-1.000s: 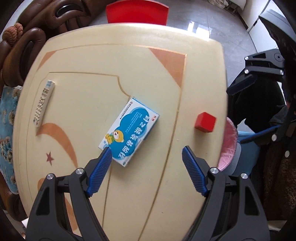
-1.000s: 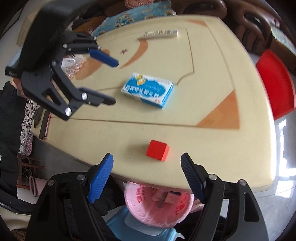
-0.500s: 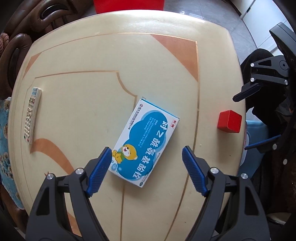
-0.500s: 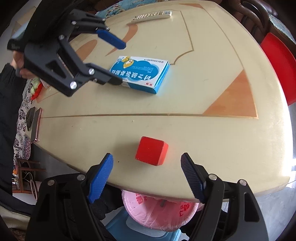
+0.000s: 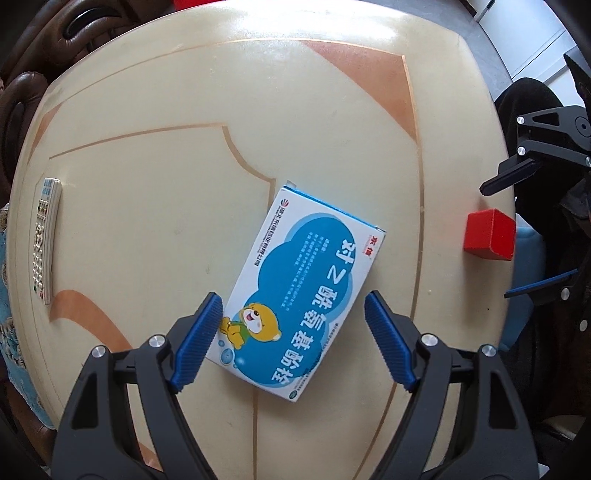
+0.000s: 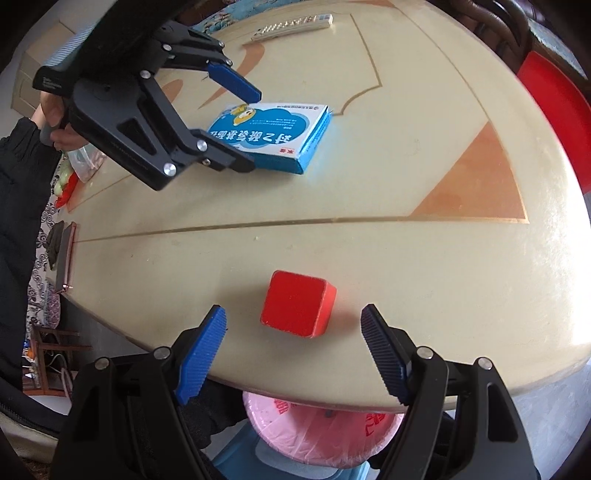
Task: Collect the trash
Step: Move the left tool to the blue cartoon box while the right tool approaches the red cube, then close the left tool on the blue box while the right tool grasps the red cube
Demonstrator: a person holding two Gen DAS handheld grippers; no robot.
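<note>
Both grippers have closed in since a second ago; the left gripper (image 5: 293, 328), jaws spread wide, now straddles the near end of the medicine box (image 5: 301, 295), while the right gripper (image 6: 293, 347), equally open, has the red block (image 6: 297, 304) just ahead between its fingers (neither touched yet); pickup looks imminant, the pink-lined bin (image 6: 321, 432) waiting below; the box shows a cartoon bear and large Chinese characters.

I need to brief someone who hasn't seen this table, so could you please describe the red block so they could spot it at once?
Start at the cream table with orange inlays, then go to the edge above the pink-lined bin. The red block sits there, ahead of the open right gripper. It is a plain red cube, unlike the flat blue-and-white box and the pale remote.
</note>
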